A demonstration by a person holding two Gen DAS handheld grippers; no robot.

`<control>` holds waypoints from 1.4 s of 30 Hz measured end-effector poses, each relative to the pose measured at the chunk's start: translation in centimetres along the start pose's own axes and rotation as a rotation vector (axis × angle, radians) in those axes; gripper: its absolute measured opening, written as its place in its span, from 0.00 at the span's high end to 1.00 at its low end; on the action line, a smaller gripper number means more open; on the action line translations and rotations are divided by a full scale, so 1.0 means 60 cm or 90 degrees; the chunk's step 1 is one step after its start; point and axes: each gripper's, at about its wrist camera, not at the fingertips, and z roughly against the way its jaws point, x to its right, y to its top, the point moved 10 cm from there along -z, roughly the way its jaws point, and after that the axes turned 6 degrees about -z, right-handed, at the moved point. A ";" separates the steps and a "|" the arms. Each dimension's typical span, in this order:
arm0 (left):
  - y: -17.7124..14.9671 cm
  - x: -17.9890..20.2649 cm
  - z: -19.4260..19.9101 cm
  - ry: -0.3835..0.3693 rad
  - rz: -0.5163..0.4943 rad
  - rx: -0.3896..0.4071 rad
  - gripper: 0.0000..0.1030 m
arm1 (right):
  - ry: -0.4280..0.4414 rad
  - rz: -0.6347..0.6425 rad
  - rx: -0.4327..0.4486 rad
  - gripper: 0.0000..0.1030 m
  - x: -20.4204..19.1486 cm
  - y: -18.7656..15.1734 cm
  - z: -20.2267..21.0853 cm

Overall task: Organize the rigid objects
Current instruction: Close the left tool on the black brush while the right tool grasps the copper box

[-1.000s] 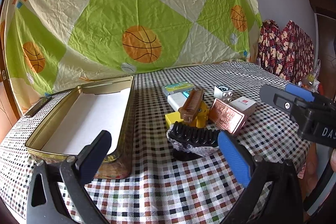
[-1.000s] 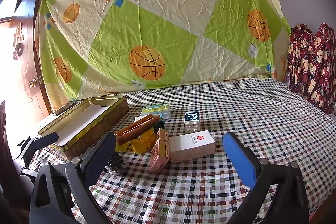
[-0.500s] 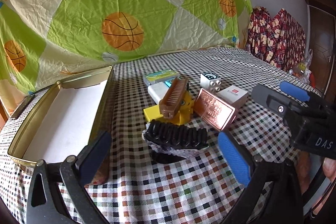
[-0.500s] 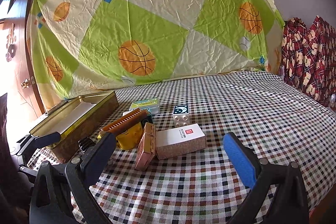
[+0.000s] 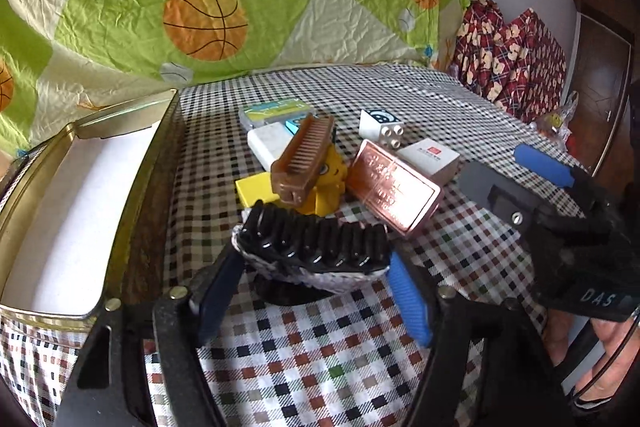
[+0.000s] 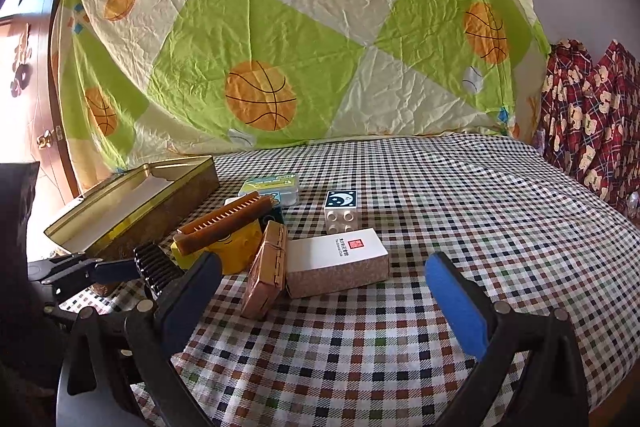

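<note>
A black ridged clip [image 5: 316, 243] on a woven base lies on the checked tablecloth, nearest the camera. My left gripper [image 5: 314, 267] straddles it lengthwise; its jaws are closing and the blue pads touch both ends of the clip. Behind it a brown comb [image 5: 304, 159] leans on a yellow block [image 5: 326, 187], next to a copper-coloured box [image 5: 394, 183] and a white box [image 5: 432, 155]. An open gold tin [image 5: 24, 163] with a white lining stands at the left. My right gripper [image 6: 322, 267] hangs open above the cloth in front of the white box, holding nothing.
A white toy brick [image 5: 380, 127], a green-and-blue case [image 5: 276, 111] and a white flat item [image 5: 268, 143] lie behind the pile. A basketball-print sheet [image 6: 320, 47] hangs at the back. Red patterned cloth [image 6: 592, 131] is at the far right. Bare checked cloth [image 6: 480, 211] stretches right.
The left gripper moved forward and tilted down onto the black clip, and its jaws narrowed from wide open to the clip's ends. The right gripper stayed about where it was.
</note>
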 end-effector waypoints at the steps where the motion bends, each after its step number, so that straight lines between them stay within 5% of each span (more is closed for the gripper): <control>1: 0.001 -0.006 0.003 0.002 0.011 0.008 0.31 | 0.002 0.010 -0.005 0.04 -0.004 0.000 -0.003; 7: 0.007 -0.037 0.022 0.016 0.059 0.056 0.31 | 0.019 0.059 -0.075 0.38 -0.030 -0.008 -0.039; 13: 0.010 -0.048 0.034 0.047 0.056 0.077 0.31 | 0.016 0.106 -0.133 0.39 -0.053 -0.024 -0.068; 24: 0.006 -0.053 0.037 0.036 0.060 0.085 0.31 | 0.004 0.181 -0.148 0.70 -0.079 -0.036 -0.079; 30: 0.006 -0.055 0.038 0.029 0.069 0.089 0.31 | 0.053 0.182 -0.140 0.74 -0.090 -0.037 -0.072; 33: 0.007 -0.054 0.038 0.030 0.064 0.089 0.31 | 0.104 0.207 -0.180 0.76 -0.109 -0.055 -0.079; 36: 0.008 -0.053 0.039 0.028 0.065 0.090 0.31 | 0.084 0.192 -0.205 0.79 -0.100 -0.059 -0.093; 42: 0.009 -0.052 0.045 0.029 0.065 0.105 0.31 | 0.077 0.201 -0.159 0.81 -0.104 -0.049 -0.078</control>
